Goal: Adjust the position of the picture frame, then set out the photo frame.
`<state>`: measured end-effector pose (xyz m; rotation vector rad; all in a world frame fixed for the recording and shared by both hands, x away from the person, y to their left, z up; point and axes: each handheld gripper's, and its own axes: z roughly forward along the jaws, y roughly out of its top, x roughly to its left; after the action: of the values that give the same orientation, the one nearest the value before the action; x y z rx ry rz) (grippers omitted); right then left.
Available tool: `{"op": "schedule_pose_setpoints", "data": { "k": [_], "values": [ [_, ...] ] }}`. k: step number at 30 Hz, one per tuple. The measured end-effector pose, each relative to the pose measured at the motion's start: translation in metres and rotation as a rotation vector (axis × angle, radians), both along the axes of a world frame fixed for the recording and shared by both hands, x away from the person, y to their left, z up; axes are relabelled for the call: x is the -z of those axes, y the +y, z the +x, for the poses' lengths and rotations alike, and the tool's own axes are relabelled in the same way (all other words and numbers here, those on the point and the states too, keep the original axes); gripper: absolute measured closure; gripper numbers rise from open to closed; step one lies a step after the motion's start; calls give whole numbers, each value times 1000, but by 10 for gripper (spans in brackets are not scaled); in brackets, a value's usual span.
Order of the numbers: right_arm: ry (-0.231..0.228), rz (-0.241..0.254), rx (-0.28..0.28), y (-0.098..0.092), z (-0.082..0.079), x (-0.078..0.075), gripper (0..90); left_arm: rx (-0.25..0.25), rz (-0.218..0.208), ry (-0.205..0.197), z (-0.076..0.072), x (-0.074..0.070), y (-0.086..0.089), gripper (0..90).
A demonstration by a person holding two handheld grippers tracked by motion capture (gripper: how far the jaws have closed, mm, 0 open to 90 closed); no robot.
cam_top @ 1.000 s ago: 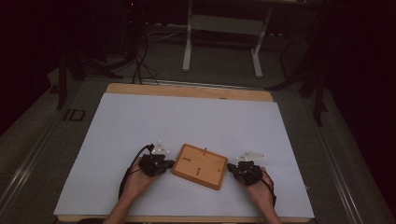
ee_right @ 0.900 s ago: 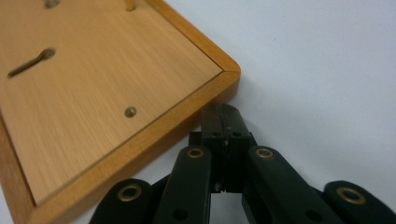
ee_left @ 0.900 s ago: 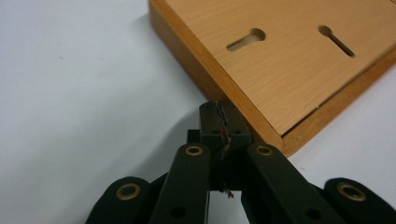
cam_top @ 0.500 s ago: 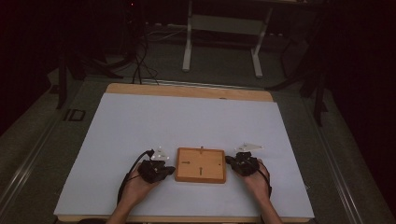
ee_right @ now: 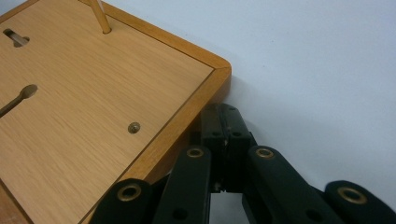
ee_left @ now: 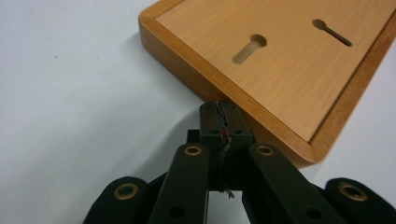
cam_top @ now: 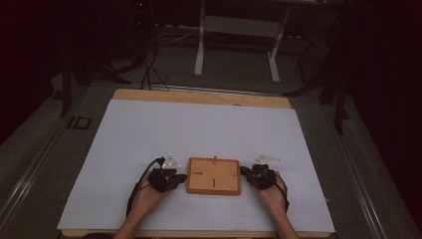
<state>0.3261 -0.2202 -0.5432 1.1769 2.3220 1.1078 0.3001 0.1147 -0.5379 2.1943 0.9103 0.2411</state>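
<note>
Nearest, along the front edge of the table (cam_top: 124,129), two forearms coming in from below, one hand on each gripper. Left gripper (cam_top: 175,178) shut tight with nothing between its jaws, closed tips pressed against the left side of the wooden board (cam_top: 214,176); seen up close in the left gripper view, jaws (ee_left: 223,121) together and butting the board's rim near a rounded corner. Right gripper (cam_top: 247,173) likewise closed on nothing, tips set against the board's right side; in the right gripper view, shut jaws (ee_right: 227,122) meeting the rim just below another rounded corner. Between the two, the board lying flat on the white tabletop, close to the front edge and about midway along it, squared to the table's sides. Light wood panel inside a darker raised rim (ee_left: 196,79), with keyhole-shaped slots (ee_left: 250,48) cut into the panel, a small screw head (ee_right: 134,127) and a thin peg (ee_right: 100,16) standing near the far rim. Farther off, a wide stretch of bare white surface up to the back edge, with its strip of wooden trim (cam_top: 199,97). Beyond the table, dark floor, loose cables (cam_top: 149,69) and a white frame stand (cam_top: 239,45).
</note>
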Motion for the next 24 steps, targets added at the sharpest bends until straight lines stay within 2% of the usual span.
{"op": "schedule_pose_setpoints", "data": {
  "k": [8, 12, 16, 20, 24],
  "values": [
    [1, 1, -9, -1, 1, 0, 900, -39, -13, -19, 4, -1, 4, 840],
    [-7, -4, -9, 0, 0, 0, 899, -34, -5, -41, 4, -3, 3, 778],
    [-20, -6, -2, -1, 1, 0, 873, -27, -33, -42, 5, -6, 4, 717],
    [-27, 7, 4, -5, 0, -2, 847, -35, -81, -40, 6, -10, 5, 682],
    [-32, 24, 21, -11, 0, -3, 821, -17, -118, -58, 7, -16, 2, 664]
  ]
}}
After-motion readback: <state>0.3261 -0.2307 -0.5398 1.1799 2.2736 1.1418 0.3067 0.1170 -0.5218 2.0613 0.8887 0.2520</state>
